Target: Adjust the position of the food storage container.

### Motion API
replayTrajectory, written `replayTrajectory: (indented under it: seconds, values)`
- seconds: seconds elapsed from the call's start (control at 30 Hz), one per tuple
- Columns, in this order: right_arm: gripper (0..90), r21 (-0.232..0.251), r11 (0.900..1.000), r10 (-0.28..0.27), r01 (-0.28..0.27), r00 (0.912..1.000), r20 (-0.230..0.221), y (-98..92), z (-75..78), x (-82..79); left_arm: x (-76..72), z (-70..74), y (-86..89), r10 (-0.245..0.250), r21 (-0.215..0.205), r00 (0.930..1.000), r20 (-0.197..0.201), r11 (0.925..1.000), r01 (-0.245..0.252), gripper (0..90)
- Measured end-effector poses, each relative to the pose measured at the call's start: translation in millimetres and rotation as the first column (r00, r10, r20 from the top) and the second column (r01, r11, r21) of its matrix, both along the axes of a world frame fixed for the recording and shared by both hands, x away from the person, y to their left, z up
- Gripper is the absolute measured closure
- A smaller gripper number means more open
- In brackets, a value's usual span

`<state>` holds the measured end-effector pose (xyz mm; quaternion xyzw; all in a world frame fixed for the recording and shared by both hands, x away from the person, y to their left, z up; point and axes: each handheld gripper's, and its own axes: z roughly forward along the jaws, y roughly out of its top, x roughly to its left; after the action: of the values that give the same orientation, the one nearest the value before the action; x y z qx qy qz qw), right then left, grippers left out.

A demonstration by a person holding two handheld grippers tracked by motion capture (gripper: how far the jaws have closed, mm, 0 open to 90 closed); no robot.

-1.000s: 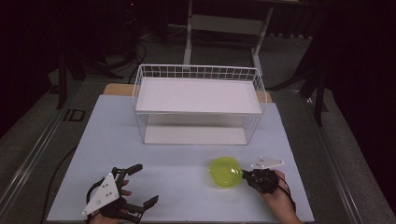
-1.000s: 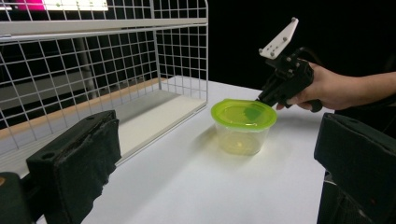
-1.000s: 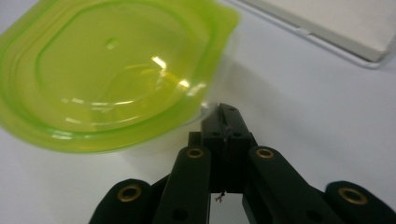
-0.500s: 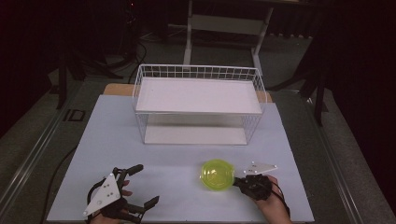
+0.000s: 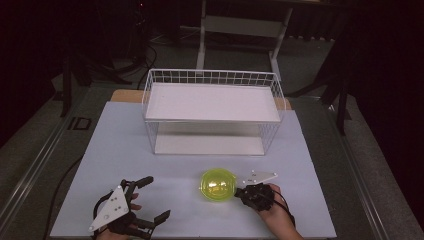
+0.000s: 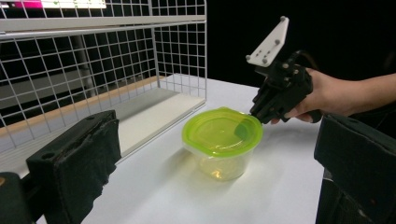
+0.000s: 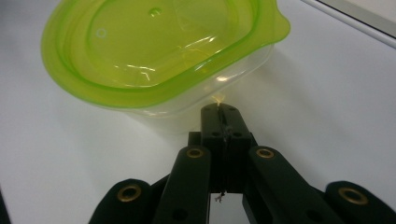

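Note:
A clear plastic container with a lime-green lid (image 5: 217,186) stands on the white table, in front of the wire rack. My right gripper (image 5: 238,192) is shut, and its tip touches the container's right side just under the lid rim (image 7: 154,46). The right gripper view has the two jaws pressed together with nothing between them (image 7: 220,109). My left gripper (image 5: 152,198) rests open at the front left, its padded fingers (image 6: 79,158) spread wide and pointing toward the container (image 6: 222,135), well short of it. Across from it, a hand holds the right gripper (image 6: 254,112).
A white wire rack (image 5: 212,77) with an upper shelf and a lower board stands at the back centre of the table (image 5: 115,150). Its front right corner (image 6: 204,56) is close behind the container. Dark floor and stands surround the table.
The right gripper has slid left across the table, and the green-lidded container has moved left along with it. The left gripper has kept still.

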<state>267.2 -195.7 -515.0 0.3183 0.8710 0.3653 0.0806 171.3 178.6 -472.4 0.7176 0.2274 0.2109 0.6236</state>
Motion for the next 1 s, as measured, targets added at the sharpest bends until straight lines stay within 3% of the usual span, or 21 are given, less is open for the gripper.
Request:
replayTrajectory:
  seconds: [0.6,0.87,1.0]
  values:
    - [88.6,-0.003,1.000,0.024,-0.024,0.9996,-0.016,23.0,-7.5,10.0,0.1,-0.4,-0.1,-0.005,0.008,1.0000,-0.003,1.0000,0.005,1.2]
    - [86.1,-0.003,1.000,0.000,0.000,0.9991,0.043,3.8,6.9,6.2,0.6,-1.0,-0.9,-0.005,0.014,0.9999,-0.009,0.9999,0.005,1.1]
    - [77.1,0.016,1.000,-0.013,0.011,0.9966,0.082,-9.9,20.0,0.5,0.0,-0.7,-2.6,-0.012,0.017,0.9999,-0.009,0.9998,0.012,1.2]
